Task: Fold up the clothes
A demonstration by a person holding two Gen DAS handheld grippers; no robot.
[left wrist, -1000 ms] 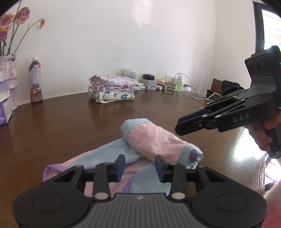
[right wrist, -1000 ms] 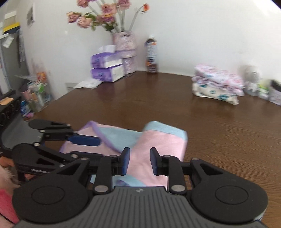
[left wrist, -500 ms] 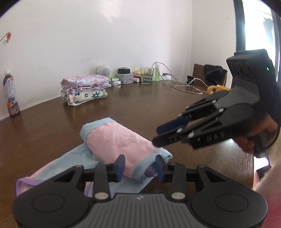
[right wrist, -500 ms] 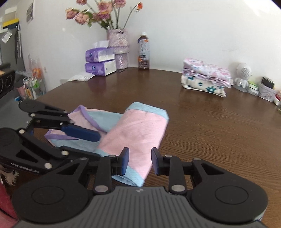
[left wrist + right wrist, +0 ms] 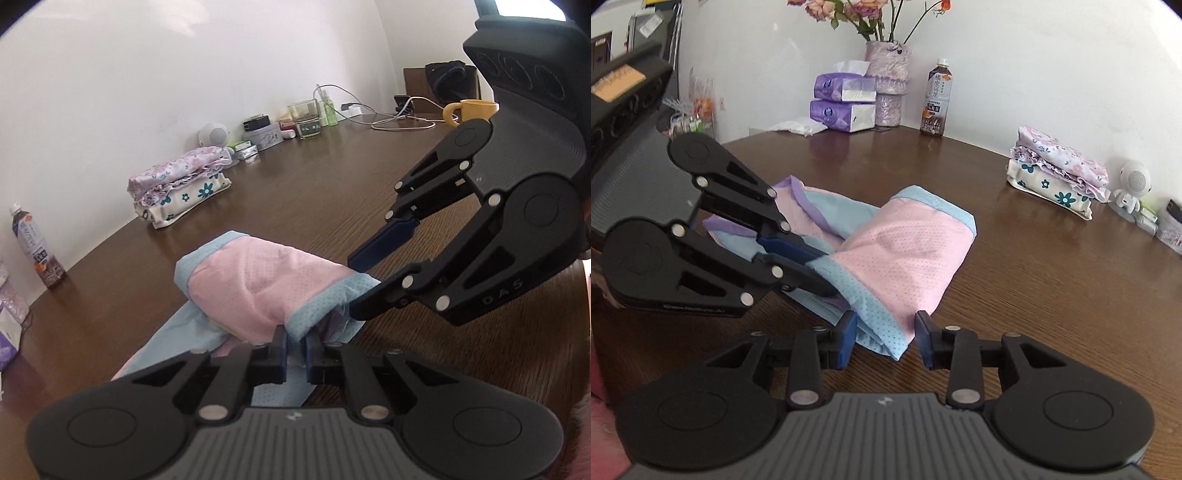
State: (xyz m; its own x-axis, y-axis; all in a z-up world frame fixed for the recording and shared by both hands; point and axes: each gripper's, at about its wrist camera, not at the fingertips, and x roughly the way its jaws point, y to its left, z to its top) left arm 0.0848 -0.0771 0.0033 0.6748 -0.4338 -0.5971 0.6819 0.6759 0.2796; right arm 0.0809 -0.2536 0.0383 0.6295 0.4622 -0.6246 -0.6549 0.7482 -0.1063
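Note:
A pink garment (image 5: 258,284) with a light blue hem and purple trim lies partly folded on the brown table (image 5: 332,192). My left gripper (image 5: 295,345) is shut on the blue hem at the near end of the fold. In the right wrist view the same left gripper (image 5: 827,273) comes in from the left, clamped on that hem of the garment (image 5: 905,251). My right gripper (image 5: 884,341) is open, with the garment's blue corner lying between its fingers but not pinched. In the left wrist view the right gripper (image 5: 352,286) is at the fold's right end.
A stack of folded floral clothes (image 5: 1056,173) sits near the wall. A tea bottle (image 5: 934,99), a vase of flowers (image 5: 888,88) and tissue packs (image 5: 846,99) stand at the far corner. A yellow mug (image 5: 472,110), a glass (image 5: 306,118) and cables lie along the back.
My left gripper moved forward to the fold's near hem and shut on it. My right gripper came in close to the same end and stays open.

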